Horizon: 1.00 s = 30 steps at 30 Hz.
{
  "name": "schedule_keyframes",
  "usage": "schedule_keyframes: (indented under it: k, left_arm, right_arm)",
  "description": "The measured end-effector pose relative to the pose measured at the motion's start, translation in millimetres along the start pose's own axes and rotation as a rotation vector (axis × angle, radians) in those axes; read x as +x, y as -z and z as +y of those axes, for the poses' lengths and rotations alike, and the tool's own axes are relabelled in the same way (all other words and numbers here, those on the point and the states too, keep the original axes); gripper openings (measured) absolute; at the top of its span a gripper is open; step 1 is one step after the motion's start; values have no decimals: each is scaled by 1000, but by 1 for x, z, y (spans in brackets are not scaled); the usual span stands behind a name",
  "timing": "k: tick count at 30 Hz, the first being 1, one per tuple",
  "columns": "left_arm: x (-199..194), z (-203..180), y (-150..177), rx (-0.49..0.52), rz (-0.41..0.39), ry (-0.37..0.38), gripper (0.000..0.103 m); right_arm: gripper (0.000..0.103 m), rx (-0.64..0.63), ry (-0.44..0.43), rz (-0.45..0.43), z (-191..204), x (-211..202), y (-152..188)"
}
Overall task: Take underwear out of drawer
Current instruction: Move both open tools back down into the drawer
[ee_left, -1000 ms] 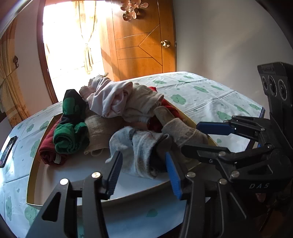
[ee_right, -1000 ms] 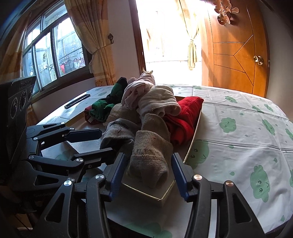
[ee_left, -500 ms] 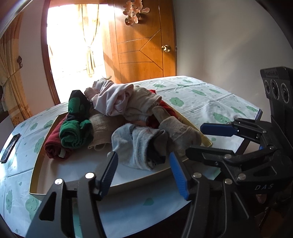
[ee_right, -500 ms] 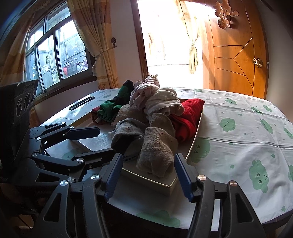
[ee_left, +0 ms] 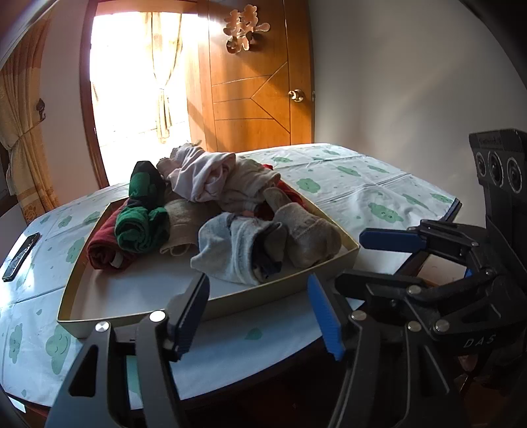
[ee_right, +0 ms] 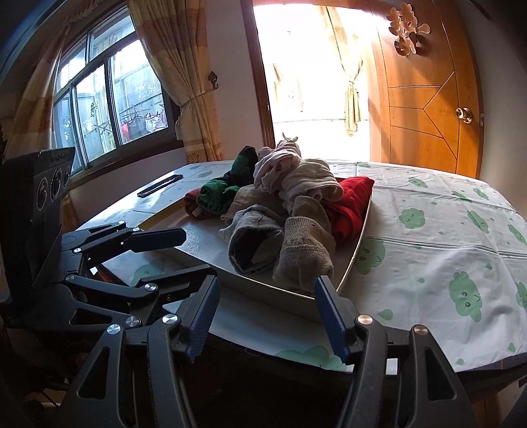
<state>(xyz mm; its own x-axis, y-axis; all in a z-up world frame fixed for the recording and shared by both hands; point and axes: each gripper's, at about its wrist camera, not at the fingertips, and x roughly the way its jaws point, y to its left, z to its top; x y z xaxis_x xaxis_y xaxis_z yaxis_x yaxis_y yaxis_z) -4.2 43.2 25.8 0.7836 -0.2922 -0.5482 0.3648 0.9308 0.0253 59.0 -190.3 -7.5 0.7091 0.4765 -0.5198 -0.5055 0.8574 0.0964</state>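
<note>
Table w/ white cloth, green cloud-face print, fold creases across it. Black flat device, prob. phone or remote, can't tell which, lies near table's left edge in left view; same item at far side by window in right view. Wooden door, shut, brass knob at its right side, cut-out ornament fixed high on panel. Beside door, bright doorway, overexposed, w/ thin tied curtain. Window on left wall, dark frame, laundry hanging outside. Yellow patterned curtain tied back next to it. Plain white wall right of door.
</note>
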Motion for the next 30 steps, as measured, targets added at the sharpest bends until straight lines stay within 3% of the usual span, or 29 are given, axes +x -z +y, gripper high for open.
schedule_keyframes:
  k: [5,30]
  left_arm:
    - [-7,-3,7,-3,1,1,63]
    - [-22,-11,47,14,24,-14,69]
  right_arm:
    - [67,-8,5,-10,6,-7,7]
    - [68,0,3,28,15,-11,42]
